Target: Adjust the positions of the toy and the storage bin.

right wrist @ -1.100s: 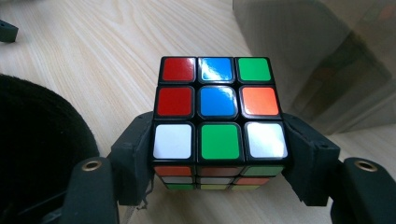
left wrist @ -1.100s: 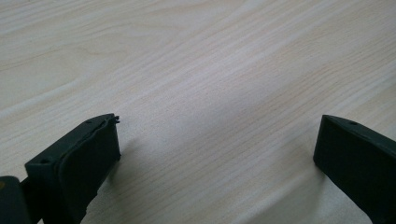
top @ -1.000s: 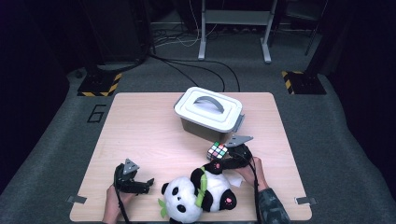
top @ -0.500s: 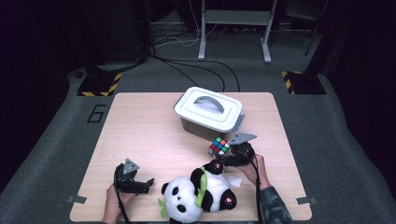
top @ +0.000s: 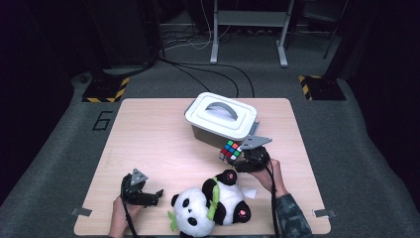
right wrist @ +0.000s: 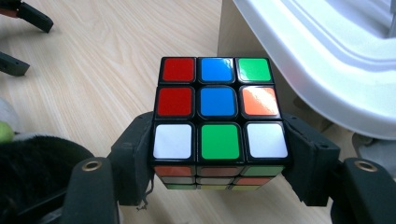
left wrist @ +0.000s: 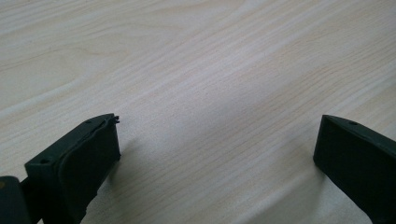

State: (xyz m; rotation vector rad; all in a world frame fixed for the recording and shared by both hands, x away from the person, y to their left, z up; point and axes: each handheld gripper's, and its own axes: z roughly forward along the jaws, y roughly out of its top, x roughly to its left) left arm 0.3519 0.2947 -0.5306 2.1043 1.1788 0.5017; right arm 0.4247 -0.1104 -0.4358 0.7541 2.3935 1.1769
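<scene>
A scrambled colour cube [right wrist: 219,119] sits clamped between both jaws of my right gripper [right wrist: 219,161], held above the wooden table [top: 158,139]. From above, the cube [top: 231,150] hangs just in front of a white lidded box [top: 221,119], and the right gripper [top: 237,156] stands beside it. A plush panda [top: 210,203] lies at the front of the table, below the cube. My left gripper [top: 158,196] rests near the front left edge, jaws wide apart; in its own view the left gripper [left wrist: 217,158] has bare wood between its jaws.
The white box [right wrist: 327,56] with its grey handle rises close on the right in the right gripper view. The panda's dark ear [right wrist: 42,158] lies at that view's lower left. Dark floor, cables and hazard-striped feet surround the table.
The right gripper has lifted the cube up off the table, toward the box's front edge. The left gripper has stayed where it was.
</scene>
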